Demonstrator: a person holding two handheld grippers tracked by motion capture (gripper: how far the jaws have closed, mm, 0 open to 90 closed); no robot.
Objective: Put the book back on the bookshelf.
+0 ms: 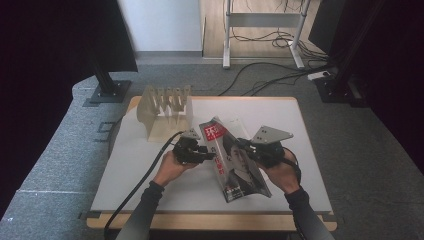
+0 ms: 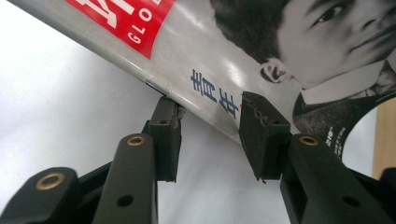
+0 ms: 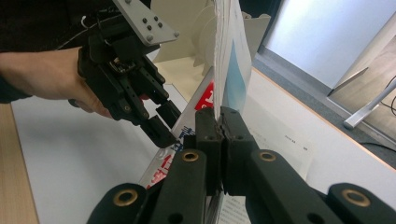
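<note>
Item: magazine [image 1: 235, 159], worktop [image 1: 150, 170] centre, raised. Your right gripper [image 3: 219, 122] is clenching its fingers on the pages; your left gripper [image 2: 212, 121], fingers released, is straddling the spine. Rack [image 1: 165, 112] at eleven o'clock is waiting; filing is remaining.

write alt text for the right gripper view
The right gripper is clamped on the open edge of a magazine that stands on end above a white table. To its left, a hand holds the left gripper, its jaws apart at the magazine's cover side. A pale slotted rack stands behind.
</note>
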